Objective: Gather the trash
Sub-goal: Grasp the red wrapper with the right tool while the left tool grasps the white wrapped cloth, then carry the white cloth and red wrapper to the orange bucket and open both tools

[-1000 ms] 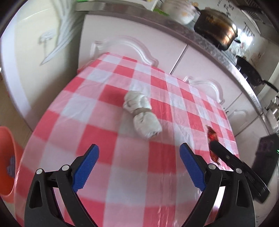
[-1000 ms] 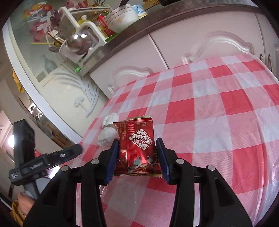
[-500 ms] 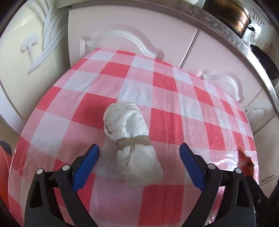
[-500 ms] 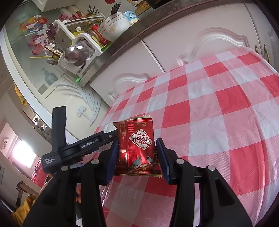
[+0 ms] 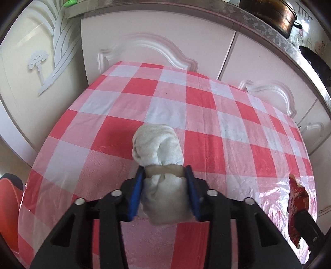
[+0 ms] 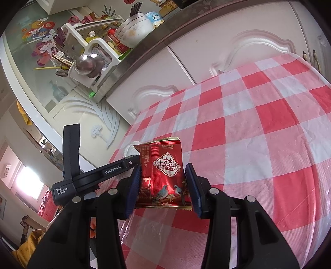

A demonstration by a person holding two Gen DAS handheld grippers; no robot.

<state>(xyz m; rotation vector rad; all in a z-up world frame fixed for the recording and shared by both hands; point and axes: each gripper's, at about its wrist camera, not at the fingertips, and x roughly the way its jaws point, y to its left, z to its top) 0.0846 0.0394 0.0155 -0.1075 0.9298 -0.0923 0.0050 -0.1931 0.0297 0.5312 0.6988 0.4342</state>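
A white cloth bundle [image 5: 158, 144] tied with a tan band lies on the red-and-white checked tablecloth [image 5: 206, 115]. My left gripper [image 5: 164, 174] is shut on the bundle at the band, its blue pads pressing both sides. My right gripper [image 6: 163, 171] is shut on a shiny red snack wrapper [image 6: 163, 171] with two birds printed on it, held above the table. The wrapper also shows in the left wrist view [image 5: 296, 198] at the right edge. The left gripper's black body [image 6: 97, 173] shows in the right wrist view, with the bundle's tip [image 6: 131, 149] behind it.
An orange bin [image 5: 9, 207] stands low beside the table's left edge. White cabinet doors [image 5: 149, 47] stand right behind the table. The counter above holds a dark pot [image 5: 271, 12], a dish rack [image 6: 89, 51] and a bowl [image 6: 134, 29].
My left gripper has moved forward over the table and closed on the white bundle at its band. My right gripper has kept the red wrapper and barely moved.
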